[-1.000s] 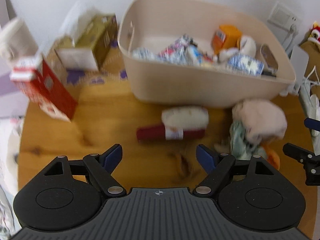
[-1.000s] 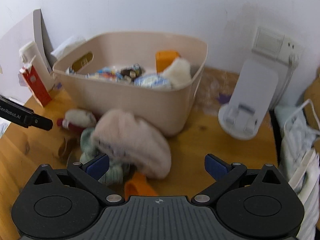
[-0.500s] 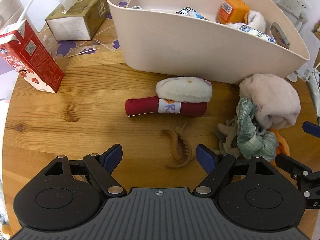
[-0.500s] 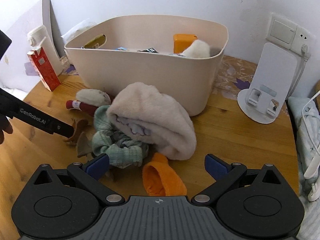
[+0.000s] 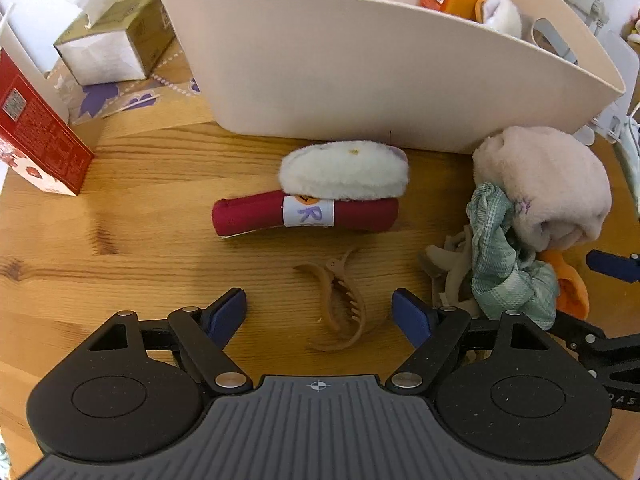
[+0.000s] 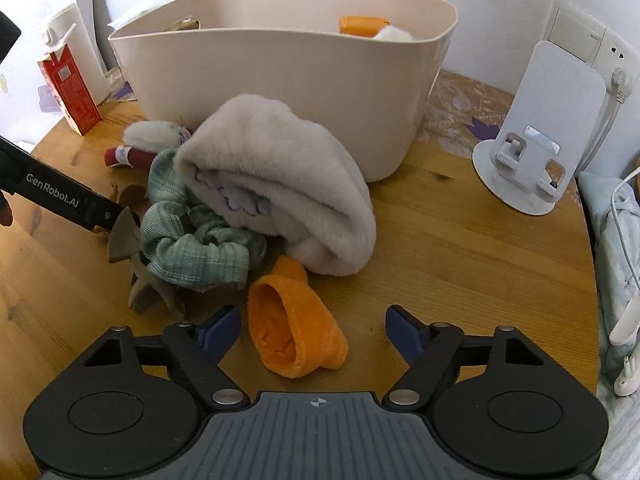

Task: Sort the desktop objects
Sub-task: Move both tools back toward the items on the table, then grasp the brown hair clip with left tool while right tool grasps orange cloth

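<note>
Left tongs (image 5: pixel 319 306) gape around the hair claw (image 5: pixel 339 307); right tongs (image 6: pixel 313 330) (just narrowing, untouching) straddle the orange cloth (image 6: pixel 294 326).

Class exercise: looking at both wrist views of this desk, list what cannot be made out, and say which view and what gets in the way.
- Bin contents: near wall hides most, both views.
- Red carton: cut off by left wrist view's edge.
- Grey clip: partly under green cloth, right wrist view.
- Orange cloth: mostly behind green cloth, left wrist view.

black hand-held gripper (image 5: pixel 319 312) with blue pads (image 5: pixel 408 314), silver screws, ribbed grey body.
</note>
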A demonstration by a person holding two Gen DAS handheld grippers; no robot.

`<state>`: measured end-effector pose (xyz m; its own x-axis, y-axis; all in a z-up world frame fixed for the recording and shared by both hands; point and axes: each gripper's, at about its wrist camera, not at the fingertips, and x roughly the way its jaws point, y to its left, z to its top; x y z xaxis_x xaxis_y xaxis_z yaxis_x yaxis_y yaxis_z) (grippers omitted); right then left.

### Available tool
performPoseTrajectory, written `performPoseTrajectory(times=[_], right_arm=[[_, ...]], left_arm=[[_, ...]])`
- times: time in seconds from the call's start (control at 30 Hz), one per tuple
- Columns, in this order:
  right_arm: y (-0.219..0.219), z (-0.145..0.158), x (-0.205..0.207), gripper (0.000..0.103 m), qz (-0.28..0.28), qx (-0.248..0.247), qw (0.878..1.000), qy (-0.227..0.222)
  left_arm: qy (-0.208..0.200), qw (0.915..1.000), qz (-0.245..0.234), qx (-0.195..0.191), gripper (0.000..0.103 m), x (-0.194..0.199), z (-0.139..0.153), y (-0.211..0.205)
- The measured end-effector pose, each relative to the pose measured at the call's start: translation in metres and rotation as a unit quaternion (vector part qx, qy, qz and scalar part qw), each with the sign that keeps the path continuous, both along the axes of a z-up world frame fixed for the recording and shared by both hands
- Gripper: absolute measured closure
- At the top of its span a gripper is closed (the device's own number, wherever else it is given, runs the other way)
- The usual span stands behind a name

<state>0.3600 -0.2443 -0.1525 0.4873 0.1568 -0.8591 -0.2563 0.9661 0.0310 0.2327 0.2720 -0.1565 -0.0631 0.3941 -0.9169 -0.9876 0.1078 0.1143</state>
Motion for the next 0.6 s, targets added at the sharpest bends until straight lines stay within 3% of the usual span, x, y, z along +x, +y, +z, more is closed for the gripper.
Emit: performPoseTrajectory(times=[0.1, 0.17, 0.23, 0.33, 0.4, 0.47, 0.53, 0.6], right_arm=[[0.003, -0.002, 0.000, 0.032, 0.006, -0.002, 1.000, 0.005], [0.007, -0.002, -0.001, 0.038, 0.014, -0.017, 1.000, -0.001], [0.008, 0.000, -0.001, 0.059, 0.018, -0.013, 1.000, -0.002], [0.011, 0.002, -0.001, 0.073, 0.024, -0.014, 1.000, -0.002], [0.012, 0.003, -0.002, 0.079, 0.025, -0.020, 0.999, 0.000], [0.014, 0.004, -0.003, 0.084, 0.025, -0.025, 0.999, 0.003], [0.014, 0.004, -0.005, 0.087, 0.026, -0.022, 0.999, 0.006], [0.014, 0.004, -0.008, 0.089, 0.026, -0.022, 0.999, 0.009]], left_arm=[[0.003, 0.9999, 0.000, 0.010, 0.021, 0.001, -0.001, -0.001], [0.008, 0.9998, -0.005, 0.017, 0.028, 0.002, -0.001, -0.002], [0.024, 0.9992, -0.017, 0.027, 0.038, 0.004, -0.001, -0.005], [0.027, 0.9983, -0.039, 0.032, 0.046, 0.004, -0.001, -0.009], [0.027, 0.9979, -0.050, 0.033, 0.055, 0.004, -0.001, -0.012], [0.027, 0.9972, -0.061, 0.033, 0.073, 0.002, 0.000, -0.015], [0.027, 0.9967, -0.070, 0.029, 0.082, 0.002, 0.000, -0.018], [0.029, 0.9964, -0.075, 0.026, 0.082, 0.000, 0.000, -0.020]])
